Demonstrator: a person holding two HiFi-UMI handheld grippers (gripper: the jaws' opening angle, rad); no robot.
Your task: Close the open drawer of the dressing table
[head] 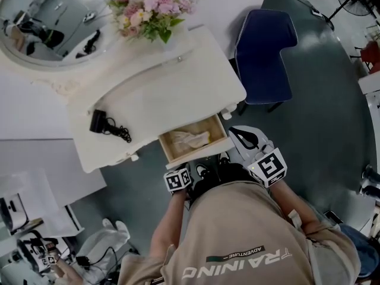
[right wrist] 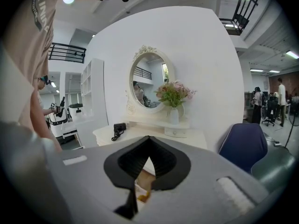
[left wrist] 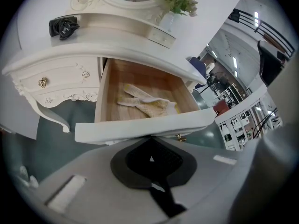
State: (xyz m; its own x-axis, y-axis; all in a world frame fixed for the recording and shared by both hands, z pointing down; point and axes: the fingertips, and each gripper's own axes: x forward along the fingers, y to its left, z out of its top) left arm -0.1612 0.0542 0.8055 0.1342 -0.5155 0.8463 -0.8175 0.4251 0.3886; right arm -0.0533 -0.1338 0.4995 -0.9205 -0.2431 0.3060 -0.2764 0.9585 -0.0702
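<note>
The white dressing table (head: 178,82) has one drawer (head: 169,151) pulled out toward me, with a yellow-and-white cloth (head: 190,138) lying inside. My left gripper (head: 181,168) is shut and empty, its tips right at the drawer's white front panel (left wrist: 117,129). In the left gripper view the left gripper (left wrist: 150,140) sits just under that panel's edge, beside a small brass knob (left wrist: 180,137). My right gripper (head: 238,133) is shut and empty, held by the drawer's right corner. In its own view the right gripper (right wrist: 148,138) points over the tabletop.
On the tabletop lie a black device with a cord (head: 102,123) and a vase of pink flowers (head: 151,13), in front of an oval mirror (head: 41,22). A dark blue chair (head: 264,52) stands right of the table. The table's left drawers (left wrist: 56,83) are shut.
</note>
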